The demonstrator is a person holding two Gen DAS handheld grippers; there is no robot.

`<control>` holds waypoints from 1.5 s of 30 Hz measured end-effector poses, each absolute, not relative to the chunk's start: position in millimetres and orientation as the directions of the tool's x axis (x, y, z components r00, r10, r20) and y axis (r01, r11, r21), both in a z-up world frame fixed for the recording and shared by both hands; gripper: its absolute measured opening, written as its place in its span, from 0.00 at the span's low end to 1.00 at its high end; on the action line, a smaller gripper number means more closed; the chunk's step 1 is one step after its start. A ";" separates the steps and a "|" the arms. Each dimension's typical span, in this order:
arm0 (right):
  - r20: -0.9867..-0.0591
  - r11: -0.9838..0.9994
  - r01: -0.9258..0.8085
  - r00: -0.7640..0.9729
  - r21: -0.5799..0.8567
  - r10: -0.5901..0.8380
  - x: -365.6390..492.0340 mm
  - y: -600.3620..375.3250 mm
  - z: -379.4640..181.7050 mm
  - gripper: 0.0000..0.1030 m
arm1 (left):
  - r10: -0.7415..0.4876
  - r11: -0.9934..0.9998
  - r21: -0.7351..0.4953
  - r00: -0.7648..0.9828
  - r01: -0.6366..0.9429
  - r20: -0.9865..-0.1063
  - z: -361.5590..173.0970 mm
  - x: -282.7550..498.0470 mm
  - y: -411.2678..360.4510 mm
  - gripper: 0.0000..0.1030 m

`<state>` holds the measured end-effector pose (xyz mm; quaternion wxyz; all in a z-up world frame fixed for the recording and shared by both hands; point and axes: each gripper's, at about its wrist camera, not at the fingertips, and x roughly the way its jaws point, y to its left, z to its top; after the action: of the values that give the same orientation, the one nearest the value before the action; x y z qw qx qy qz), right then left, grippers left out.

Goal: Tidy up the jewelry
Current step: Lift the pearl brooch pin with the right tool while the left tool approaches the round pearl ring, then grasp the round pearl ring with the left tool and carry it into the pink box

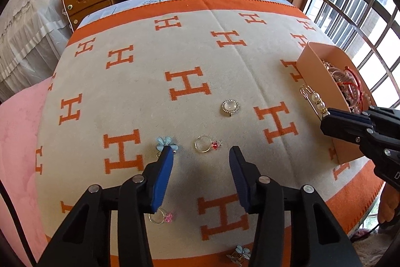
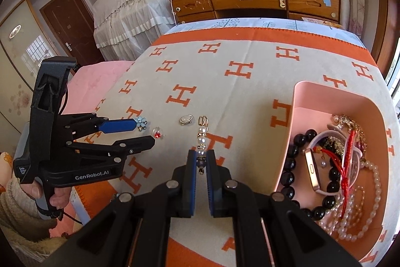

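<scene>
right gripper is clamped on a pearl pin sticking out at 12 o'clock, pink box at its 3. left gripper gapes empty, red-stone ring just past its tips.

I read "GenRobot.AI" in white on the black body of my left gripper. Beyond it, the blanket carries repeated orange "H" letters across its cream field.
</scene>
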<state>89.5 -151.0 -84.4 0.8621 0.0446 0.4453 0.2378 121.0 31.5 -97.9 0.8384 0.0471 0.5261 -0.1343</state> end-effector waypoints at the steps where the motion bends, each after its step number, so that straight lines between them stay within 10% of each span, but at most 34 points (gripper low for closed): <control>1: -0.741 0.881 -0.366 0.493 0.298 0.456 89.9 -153.8 -83.2 0.07 | -0.197 0.960 -0.093 0.402 0.266 -0.894 -94.1 124.6 35.8 0.37; 14: -0.690 0.871 -0.351 0.535 0.342 0.487 90.1 -176.2 -71.3 0.07 | -0.211 0.977 -0.179 0.503 0.112 -0.838 -20.3 148.0 93.4 0.37; 45: -0.611 0.895 -0.243 0.662 0.375 0.435 71.7 -249.5 -50.5 0.07 | -0.232 0.953 -0.162 0.278 0.256 -0.932 -116.7 164.7 -30.8 0.34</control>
<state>71.7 -249.5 -50.5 0.9019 0.1316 0.3659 0.1880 164.7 -30.8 -116.7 0.7993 0.0099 0.5812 -0.1526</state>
